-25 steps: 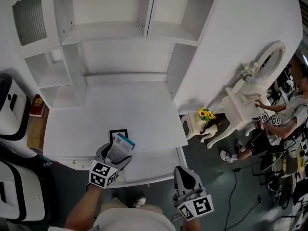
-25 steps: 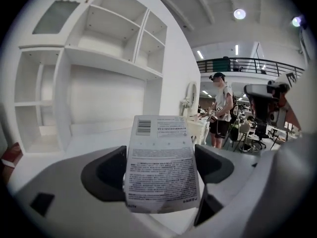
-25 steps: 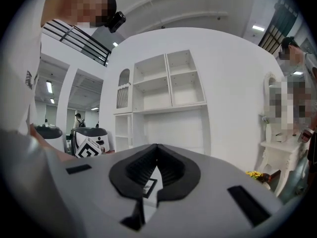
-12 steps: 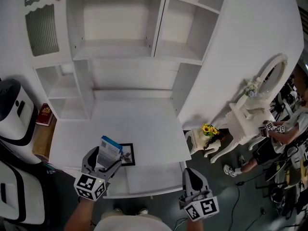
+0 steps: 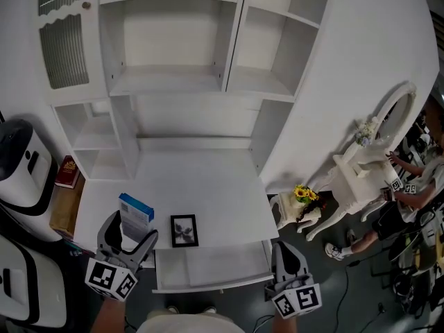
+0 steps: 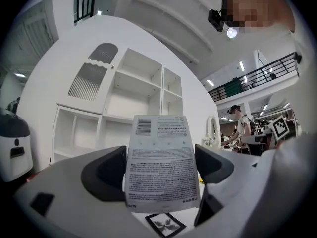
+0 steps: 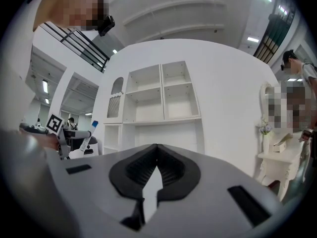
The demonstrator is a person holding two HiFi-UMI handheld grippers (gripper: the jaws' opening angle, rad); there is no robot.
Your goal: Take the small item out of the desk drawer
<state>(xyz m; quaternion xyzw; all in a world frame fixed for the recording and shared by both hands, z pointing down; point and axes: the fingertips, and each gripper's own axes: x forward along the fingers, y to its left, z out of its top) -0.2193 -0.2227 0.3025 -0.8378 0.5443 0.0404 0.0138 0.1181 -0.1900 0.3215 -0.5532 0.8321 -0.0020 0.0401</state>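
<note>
**Desk:** What does the head view show?

**Reporter:** A white desk with its drawer pulled open at the front edge. At lower left, the left gripper holds a small blue-and-white box upright over the desk's front left part. The box is out of the drawer and to its left. A black picture frame lies flat on the desktop just beside the box. The right gripper hangs by the drawer's right front corner.

**Desk:** And the left gripper view?

**Reporter:** Both jaws press on the box's sides. Its printed back, barcode at top, faces the camera. The picture frame peeks out below it, and white shelves stand behind.

**Desk:** The right gripper view?

**Reporter:** Its jaws are pressed together with nothing between them, and they point toward the shelves.
</note>
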